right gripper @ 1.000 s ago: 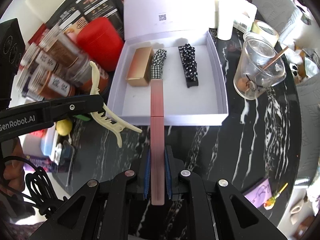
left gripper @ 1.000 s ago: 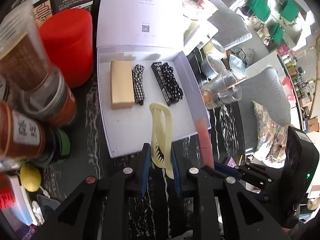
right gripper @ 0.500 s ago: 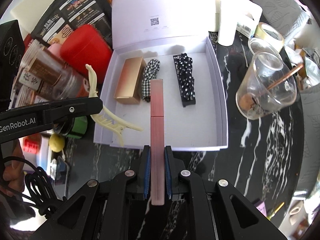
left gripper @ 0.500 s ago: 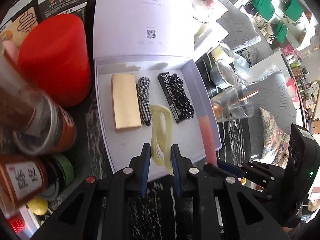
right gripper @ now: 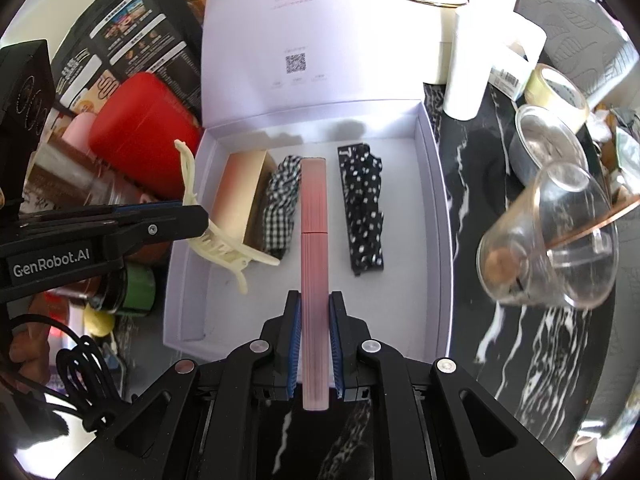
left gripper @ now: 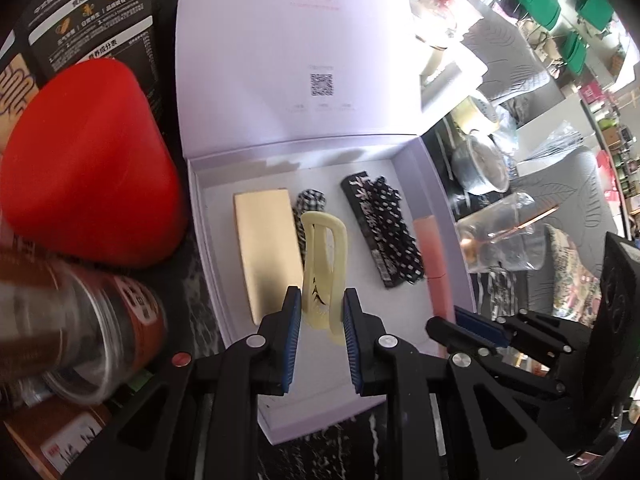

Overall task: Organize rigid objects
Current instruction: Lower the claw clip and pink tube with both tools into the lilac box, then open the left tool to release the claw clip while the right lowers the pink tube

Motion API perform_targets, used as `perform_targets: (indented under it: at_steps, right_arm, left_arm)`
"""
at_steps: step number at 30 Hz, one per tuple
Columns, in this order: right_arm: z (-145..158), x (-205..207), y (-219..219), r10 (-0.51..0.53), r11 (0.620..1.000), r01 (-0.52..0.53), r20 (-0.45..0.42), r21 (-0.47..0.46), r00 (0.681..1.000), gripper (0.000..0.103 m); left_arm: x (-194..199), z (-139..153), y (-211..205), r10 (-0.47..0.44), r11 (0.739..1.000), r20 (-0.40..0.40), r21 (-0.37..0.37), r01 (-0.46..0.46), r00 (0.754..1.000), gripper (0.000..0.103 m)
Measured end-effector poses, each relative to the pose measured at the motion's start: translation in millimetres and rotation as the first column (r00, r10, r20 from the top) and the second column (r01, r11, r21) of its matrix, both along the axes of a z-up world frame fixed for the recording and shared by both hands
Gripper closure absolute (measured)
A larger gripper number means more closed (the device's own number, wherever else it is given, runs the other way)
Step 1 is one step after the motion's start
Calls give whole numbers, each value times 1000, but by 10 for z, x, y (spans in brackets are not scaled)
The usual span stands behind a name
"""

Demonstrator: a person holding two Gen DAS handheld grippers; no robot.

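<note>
Both grippers now sit over the white box [right gripper: 434,216] rather than short of it: cream claw clip [left gripper: 322,264] and pink tube [right gripper: 314,256] overhang its interior.

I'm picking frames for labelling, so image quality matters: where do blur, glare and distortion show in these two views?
Left wrist view: the spice jar at lower left is smeared by motion blur, the box lid is washed out by glare, and the fisheye bends the edges. Right wrist view: mostly sharp, the pink tube is crisp, the clear cup is slightly soft, and the lid is bright.
</note>
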State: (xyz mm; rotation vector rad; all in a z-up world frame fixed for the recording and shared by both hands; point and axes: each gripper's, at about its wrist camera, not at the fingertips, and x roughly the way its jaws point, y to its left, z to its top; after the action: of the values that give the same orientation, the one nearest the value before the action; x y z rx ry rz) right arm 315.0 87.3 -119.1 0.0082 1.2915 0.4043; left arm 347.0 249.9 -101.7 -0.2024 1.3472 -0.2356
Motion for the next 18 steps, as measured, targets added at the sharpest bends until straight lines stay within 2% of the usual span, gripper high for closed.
perform_targets:
  at_steps: [11, 18]
  right_arm:
    - [-96, 163, -18, -9, 1000, 9, -4, 4, 1000, 90]
    - [-144, 204, -50, -17, 1000, 17, -10, 1, 1000, 90]
  left_arm:
    - [250, -181, -20, -40, 986, 11, 164, 38, 999, 82]
    - [348, -304, -65, -53, 986, 4, 158, 52, 999, 82]
